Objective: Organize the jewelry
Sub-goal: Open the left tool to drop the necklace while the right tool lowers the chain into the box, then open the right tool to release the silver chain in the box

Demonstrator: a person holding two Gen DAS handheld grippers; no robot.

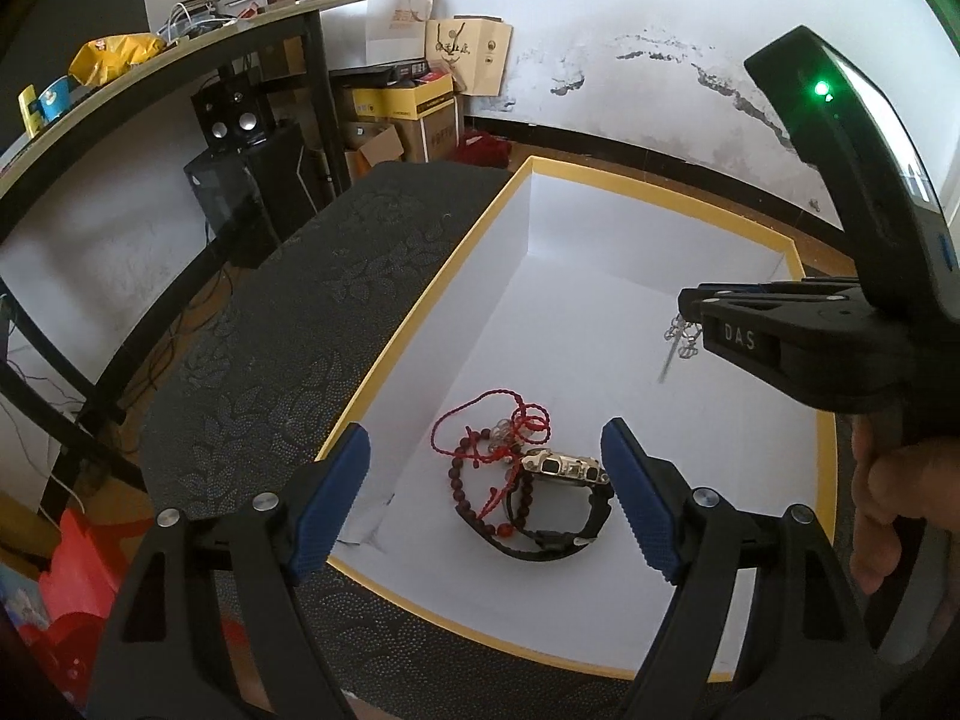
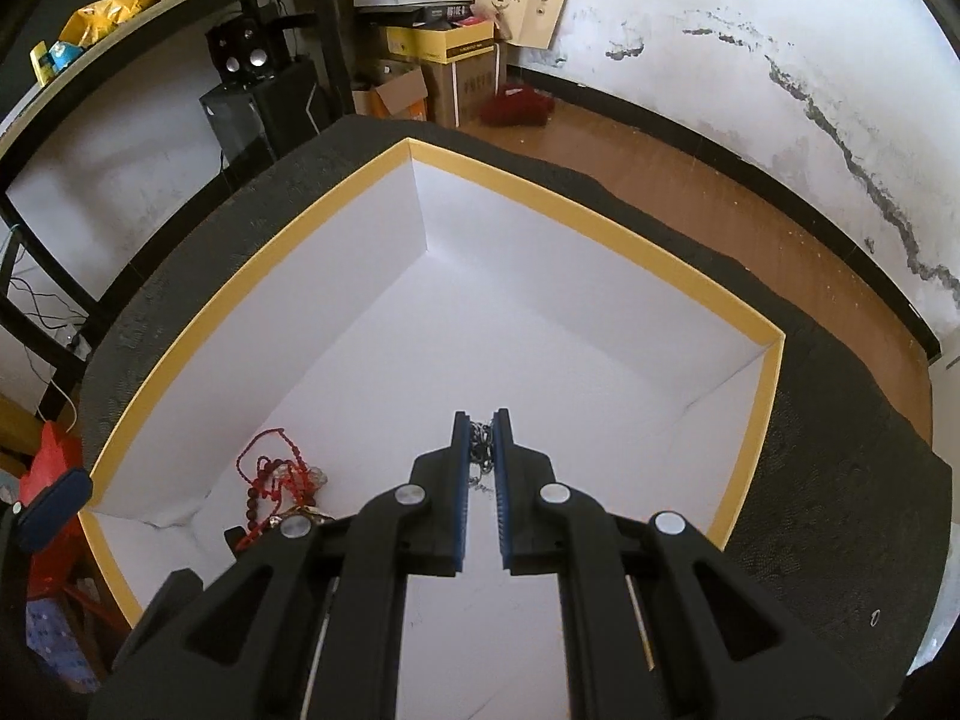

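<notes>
dark mat [image 1: 252, 360] under white box [image 1: 420, 306]. left view: watch [image 1: 561, 501], red beads [image 1: 492, 450] piled inside; left gripper [image 1: 486, 498] wide open above, empty. right view: right gripper [image 2: 480, 426] nearly closed, pinching silver chain [image 2: 480, 450] over box floor.

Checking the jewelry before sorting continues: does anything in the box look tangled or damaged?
Yes. The red cord bracelets lie knotted in a heap across the black watch, and the box lining is creased near that corner.

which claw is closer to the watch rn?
Left. The left claw hangs open just above the watch; the right claw grips a silver chain farther along the box.
</notes>
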